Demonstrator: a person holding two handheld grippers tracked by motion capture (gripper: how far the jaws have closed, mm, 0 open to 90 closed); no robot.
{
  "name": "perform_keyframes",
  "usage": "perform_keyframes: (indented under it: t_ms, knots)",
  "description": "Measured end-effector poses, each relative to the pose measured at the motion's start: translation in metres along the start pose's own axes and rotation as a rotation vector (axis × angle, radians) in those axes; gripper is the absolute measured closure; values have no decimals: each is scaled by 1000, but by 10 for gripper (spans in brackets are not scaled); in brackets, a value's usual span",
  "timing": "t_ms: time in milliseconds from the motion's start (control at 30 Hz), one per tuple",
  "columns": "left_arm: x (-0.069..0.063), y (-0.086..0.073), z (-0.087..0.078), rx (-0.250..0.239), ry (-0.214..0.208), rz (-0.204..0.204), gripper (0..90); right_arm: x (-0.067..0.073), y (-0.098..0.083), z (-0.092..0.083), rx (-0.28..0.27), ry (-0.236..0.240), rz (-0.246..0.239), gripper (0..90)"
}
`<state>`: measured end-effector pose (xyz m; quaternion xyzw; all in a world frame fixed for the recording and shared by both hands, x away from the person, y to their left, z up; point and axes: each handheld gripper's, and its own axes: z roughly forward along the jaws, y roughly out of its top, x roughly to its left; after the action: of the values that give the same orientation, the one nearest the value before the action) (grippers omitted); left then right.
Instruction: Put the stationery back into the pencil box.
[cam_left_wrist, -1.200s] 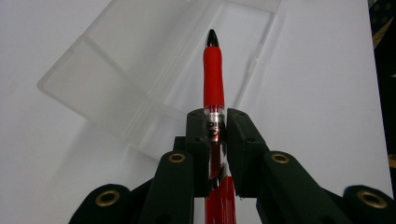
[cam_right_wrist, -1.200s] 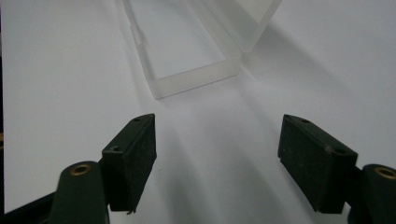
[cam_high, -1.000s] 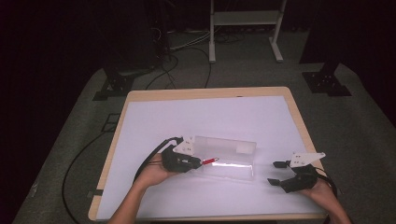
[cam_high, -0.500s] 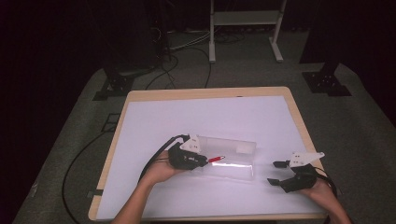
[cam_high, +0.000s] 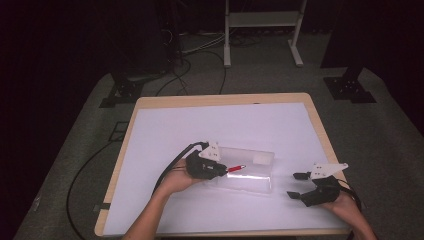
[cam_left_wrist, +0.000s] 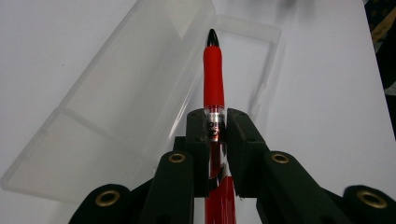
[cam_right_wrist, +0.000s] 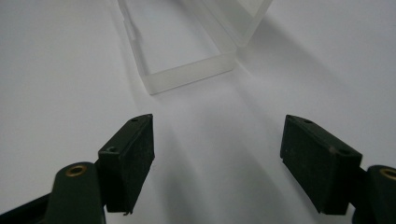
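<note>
A red pen (cam_left_wrist: 214, 77) with a black tip is clamped between the jaws of my left gripper (cam_left_wrist: 216, 122), which is shut on its clear barrel. The pen (cam_high: 236, 168) points to the right over the clear plastic case (cam_high: 247, 174), which lies open on the white table cover. In the left gripper view the case's tray and lid (cam_left_wrist: 130, 88) spread out under the pen. My right gripper (cam_high: 298, 185) rests open near the front right of the table, to the right of the case. Its jaws stand wide apart over bare cover, with the case's end (cam_right_wrist: 187, 77) ahead of them.
The wooden table (cam_high: 320, 125) carries a white cover (cam_high: 210, 125). A cable (cam_high: 167, 172) trails from the left gripper toward the front left. Beyond the table lie floor cables, dark stand bases (cam_high: 350, 87) and a white frame (cam_high: 262, 30).
My left gripper has carried the red pen to the right, further over the open case. The right gripper has stayed where it was.
</note>
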<state>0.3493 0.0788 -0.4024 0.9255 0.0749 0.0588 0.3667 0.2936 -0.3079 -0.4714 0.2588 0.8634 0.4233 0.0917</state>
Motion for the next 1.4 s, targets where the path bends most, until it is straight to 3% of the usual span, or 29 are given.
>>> perform_keyframes:
  t_ms: [533, 1400]
  knots:
    - [4, 17, 12, 0, -18, 22, 794, 0, -2, -3, -2, -5, -1, 252]
    - [8, 29, 39, 12, -43, 25, 794, 1, -2, -5, -2, 0, -14, 252]
